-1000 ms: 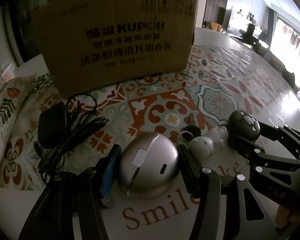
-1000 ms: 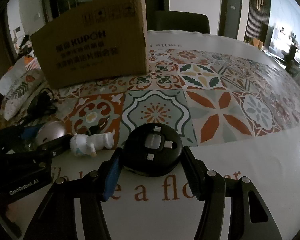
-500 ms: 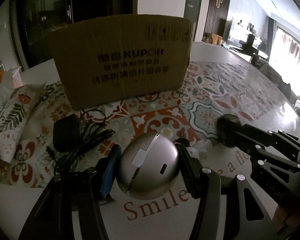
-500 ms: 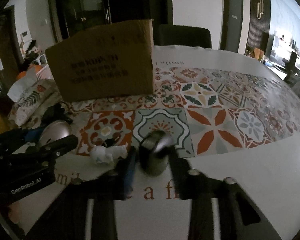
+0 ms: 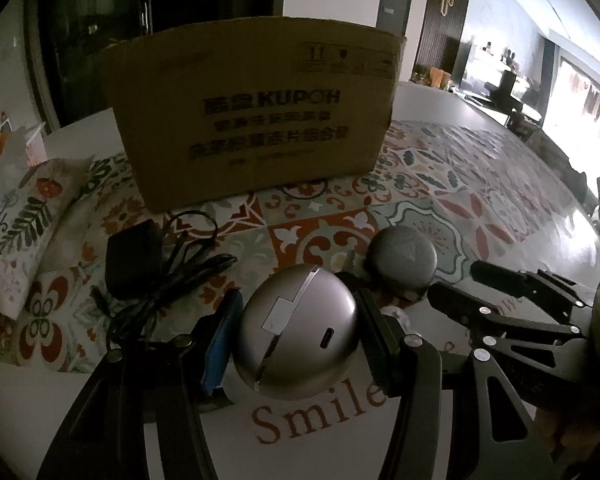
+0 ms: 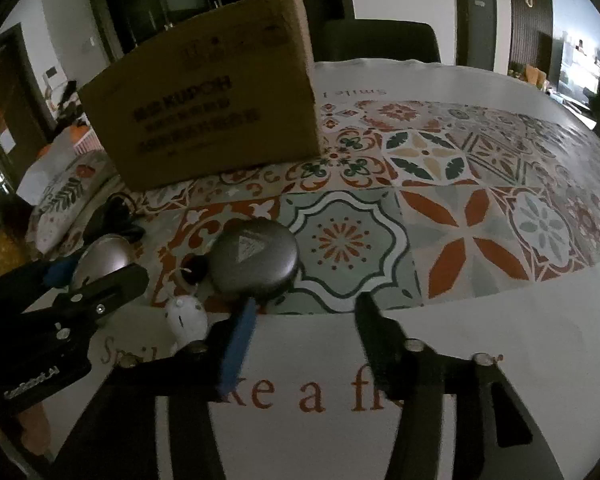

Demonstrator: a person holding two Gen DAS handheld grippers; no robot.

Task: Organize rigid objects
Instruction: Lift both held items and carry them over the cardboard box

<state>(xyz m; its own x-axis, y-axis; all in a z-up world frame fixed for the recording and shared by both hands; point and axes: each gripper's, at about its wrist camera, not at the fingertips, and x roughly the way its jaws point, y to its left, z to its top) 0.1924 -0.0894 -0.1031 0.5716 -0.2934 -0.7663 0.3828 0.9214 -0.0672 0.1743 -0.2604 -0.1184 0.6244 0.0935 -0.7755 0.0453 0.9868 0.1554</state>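
Silver ball (image 5: 298, 330) sits clamped in the left tongs (image 5: 296, 336) for moving; right tongs (image 6: 304, 320) are opening, empty, with the grey puck (image 6: 256, 258) resting on the worktop (image 6: 500, 320).

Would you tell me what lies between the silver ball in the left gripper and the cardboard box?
In the left wrist view, a black adapter with its bundled cable lies on the patterned tablecloth between the silver ball and the cardboard box, off toward the left.

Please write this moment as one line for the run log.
left gripper: shut on silver ball | right gripper: opening, empty | grey puck: on table, beyond right jaws | box: behind
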